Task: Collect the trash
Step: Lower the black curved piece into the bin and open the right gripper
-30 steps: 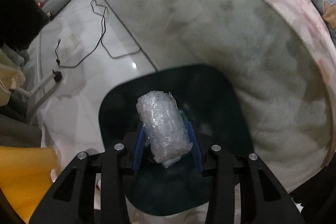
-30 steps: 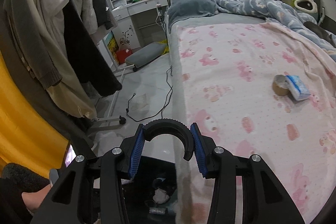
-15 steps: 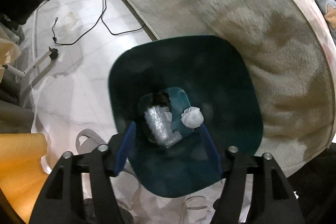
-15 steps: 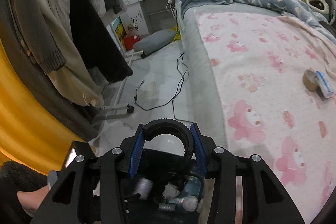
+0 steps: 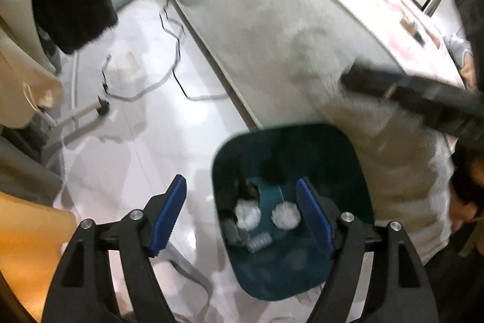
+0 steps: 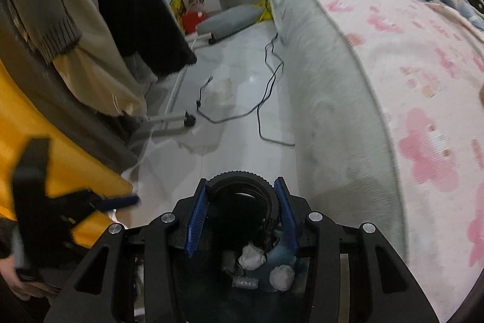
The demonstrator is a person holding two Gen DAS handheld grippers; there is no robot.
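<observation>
One teal bin; two white paper wads, one bubble-wrap roll inside.

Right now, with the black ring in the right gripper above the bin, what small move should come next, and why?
Probably open the right gripper: the black ring sits clamped between its pads directly over the bin, where other trash already lies. The left gripper is opening with nothing between its pads.

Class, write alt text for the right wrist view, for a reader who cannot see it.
The right gripper holds a black ridged round lid above a dark teal plastic waste bin containing crumpled white tissue balls. The bin stands on a pale tiled floor beside a bed with a pink-patterned sheet.
</observation>
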